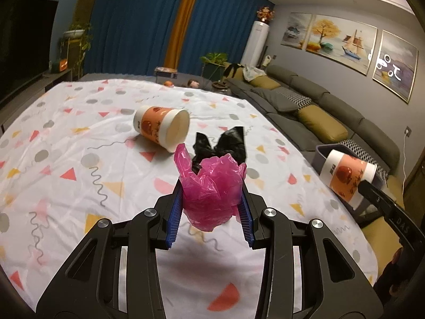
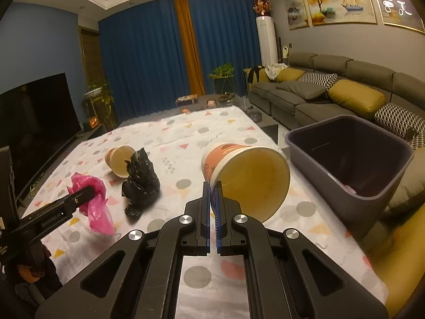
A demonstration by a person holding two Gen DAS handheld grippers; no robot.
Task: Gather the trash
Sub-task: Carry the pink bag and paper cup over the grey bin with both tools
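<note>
My left gripper [image 1: 212, 194] is shut on a crumpled pink plastic bag [image 1: 212, 183] and holds it above the patterned tablecloth [image 1: 79, 159]. A crumpled black plastic bag [image 1: 225, 143] lies just beyond it. A paper cup [image 1: 162, 127] lies on its side behind that. My right gripper [image 2: 212, 188] is shut on the rim of a second orange-and-white paper cup [image 2: 247, 175], held tilted above the table. The grey bin [image 2: 350, 159] stands to its right, off the table edge. The pink bag [image 2: 93, 199], black bag [image 2: 140, 180] and lying cup [image 2: 119, 159] show at left in the right wrist view.
A grey sofa [image 2: 332, 93] with yellow cushions runs along the right wall behind the bin. A TV [image 2: 32, 122] stands at left. Small items sit at the table's far end [image 2: 191, 101]. Something pale lies in the bin's bottom [image 2: 350, 190].
</note>
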